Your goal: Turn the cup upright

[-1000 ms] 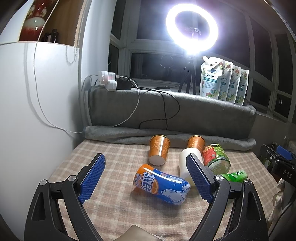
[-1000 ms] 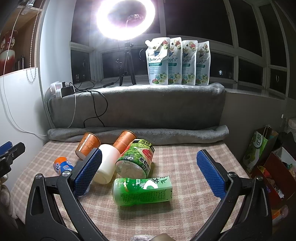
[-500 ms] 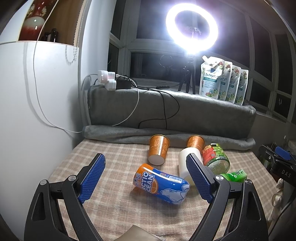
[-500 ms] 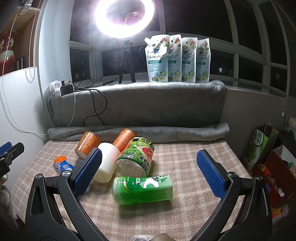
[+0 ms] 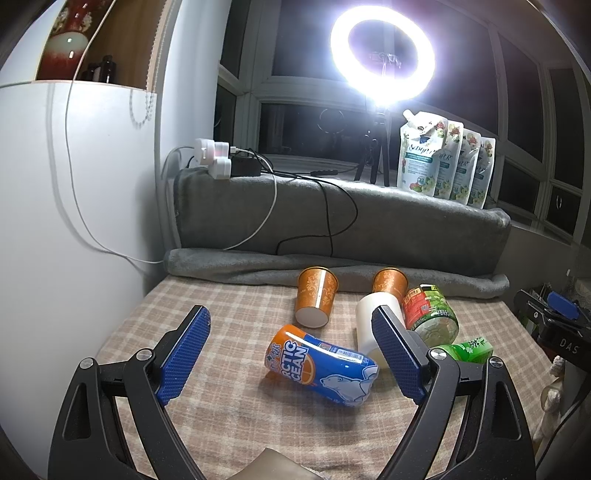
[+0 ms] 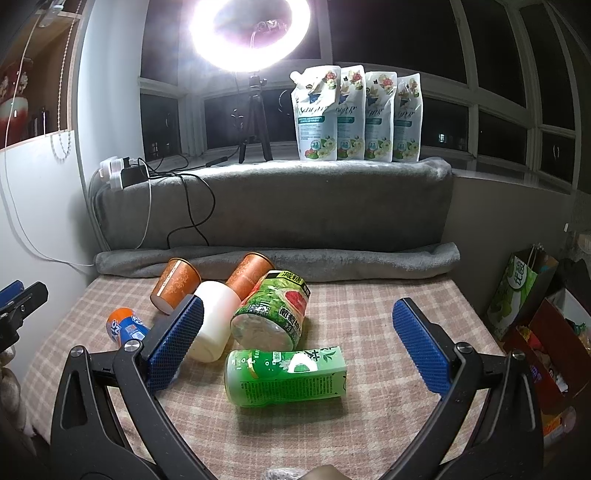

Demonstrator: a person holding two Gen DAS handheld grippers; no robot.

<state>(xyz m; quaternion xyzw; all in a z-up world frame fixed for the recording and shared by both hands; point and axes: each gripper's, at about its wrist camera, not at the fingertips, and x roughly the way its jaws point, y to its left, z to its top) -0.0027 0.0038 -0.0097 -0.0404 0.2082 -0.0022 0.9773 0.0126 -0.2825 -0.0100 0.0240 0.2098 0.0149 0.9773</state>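
1. Here, both tongs hang above a checked-cloth desk (image 5: 229, 306), jaws wide apart and holding nothing: the left tongs (image 5: 291, 354) frame a blue cup (image 5: 321, 363) lying on its side, the right tongs (image 6: 297, 345) frame a green cup (image 6: 286, 376), also on its side.
2. Six cups lie tipped over on the desk, none upright: two orange cups (image 5: 316, 297) (image 5: 389, 282) near the grey blanket roll (image 5: 236, 264), a white cup (image 5: 373, 325), a clear cup with a green-and-red label (image 6: 273, 312), plus the blue and green ones.
3. Only the left view shows the blue cup whole, with its "ARCTIC OCEAN" print and polar bear; in the right view just its orange end peeks out behind the left finger (image 6: 173, 343).
4. Only the right view shows the green cup whole; in the left view it is a sliver past the right finger (image 5: 399, 356).
5. The right view alone takes in paper bags (image 6: 517, 291) and boxes beside the desk at the right.
6. The left view alone shows the white cabinet (image 5: 74, 221) front in full, with a red vase above it.
7. Each view catches the other tongs only as a cropped black-and-blue tip at the frame edge.
8. The ring light (image 6: 251, 33) burns out its own centre; four pouches (image 6: 354, 114) stand on the ledge, small print unreadable.
9. The white cup is partly hidden by a finger in both views.
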